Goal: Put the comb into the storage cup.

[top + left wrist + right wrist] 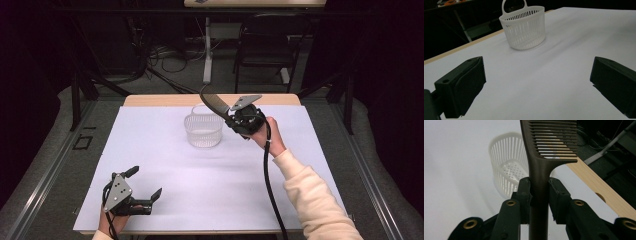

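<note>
**Comb held above the basket on a white-covered table**

A white sheet covers the table, whose wooden edge shows at 12 o'clock. Beyond it lie dark floor, tangled cables and a black chair. The white slotted basket stands upright at 12 o'clock of the sheet's centre. At its 2 o'clock, the right gripper clamps a dark comb by the handle, raised over the basket. At 7 o'clock, the left gripper rests low with jaws spread wide, holding nothing.
</note>
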A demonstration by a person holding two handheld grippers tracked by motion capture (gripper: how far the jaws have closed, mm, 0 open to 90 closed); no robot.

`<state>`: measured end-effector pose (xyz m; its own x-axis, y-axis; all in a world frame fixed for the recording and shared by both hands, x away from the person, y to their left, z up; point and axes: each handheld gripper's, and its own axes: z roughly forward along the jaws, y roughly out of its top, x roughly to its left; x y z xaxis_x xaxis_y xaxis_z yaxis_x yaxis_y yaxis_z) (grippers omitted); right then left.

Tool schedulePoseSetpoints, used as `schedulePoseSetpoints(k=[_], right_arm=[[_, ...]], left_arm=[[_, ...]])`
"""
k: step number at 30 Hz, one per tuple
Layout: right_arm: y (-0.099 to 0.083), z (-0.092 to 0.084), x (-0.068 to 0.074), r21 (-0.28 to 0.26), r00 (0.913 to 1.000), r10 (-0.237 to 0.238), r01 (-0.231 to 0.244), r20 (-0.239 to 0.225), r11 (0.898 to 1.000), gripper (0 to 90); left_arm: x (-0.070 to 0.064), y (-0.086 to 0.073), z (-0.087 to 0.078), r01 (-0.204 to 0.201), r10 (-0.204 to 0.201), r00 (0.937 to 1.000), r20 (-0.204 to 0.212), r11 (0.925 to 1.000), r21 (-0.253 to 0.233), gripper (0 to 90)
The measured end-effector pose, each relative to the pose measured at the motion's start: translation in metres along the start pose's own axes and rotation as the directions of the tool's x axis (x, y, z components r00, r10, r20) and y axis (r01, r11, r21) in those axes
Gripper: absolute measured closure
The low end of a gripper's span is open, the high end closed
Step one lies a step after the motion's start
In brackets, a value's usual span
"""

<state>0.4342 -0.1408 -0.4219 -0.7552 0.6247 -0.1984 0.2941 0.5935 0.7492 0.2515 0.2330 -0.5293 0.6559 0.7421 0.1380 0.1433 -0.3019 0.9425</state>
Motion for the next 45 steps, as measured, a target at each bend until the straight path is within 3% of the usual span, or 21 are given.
schedulePoseSetpoints(k=[45], right_arm=[[0.03, 0.019, -0.003, -0.038, 0.9991, -0.041, 0.041, -0.005, 0.998, 72.5]], left_arm=[[0.0, 0.0, 0.001, 0.009, -0.009, 0.9999, 0.015, 0.9999, -0.01, 0.2]])
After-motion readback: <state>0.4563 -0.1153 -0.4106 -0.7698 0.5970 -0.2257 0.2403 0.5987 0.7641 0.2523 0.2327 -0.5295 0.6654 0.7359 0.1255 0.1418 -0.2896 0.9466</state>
